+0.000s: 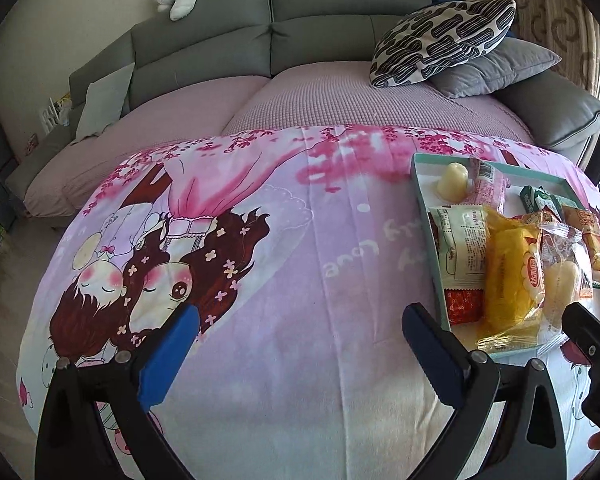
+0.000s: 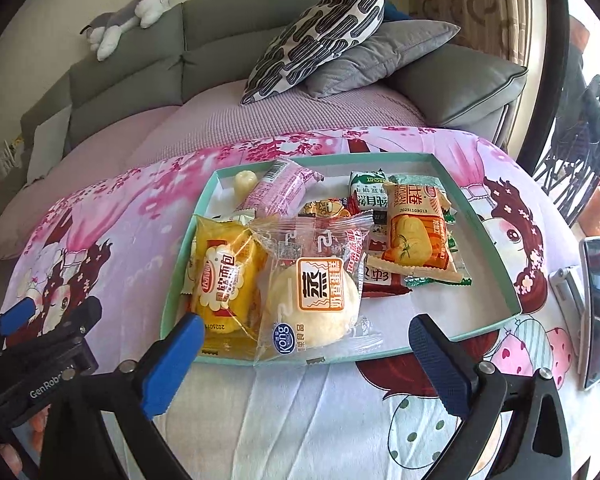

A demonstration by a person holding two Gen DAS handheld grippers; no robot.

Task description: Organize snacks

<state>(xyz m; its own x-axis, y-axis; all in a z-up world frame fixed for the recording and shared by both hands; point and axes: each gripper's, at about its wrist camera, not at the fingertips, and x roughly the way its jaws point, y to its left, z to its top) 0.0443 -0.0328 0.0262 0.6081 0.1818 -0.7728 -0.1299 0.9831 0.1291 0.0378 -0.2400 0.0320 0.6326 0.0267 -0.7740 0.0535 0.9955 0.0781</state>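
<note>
Right wrist view showed the right gripper (image 2: pixel 304 350) open and empty, its jaws straddling the near edge of the teal tray (image 2: pixel 496 236) of snacks (image 2: pixel 312 292). The left gripper (image 1: pixel 300 344), also open, hovered over the patterned desk cloth (image 1: pixel 284 240), tray to its right.
</note>
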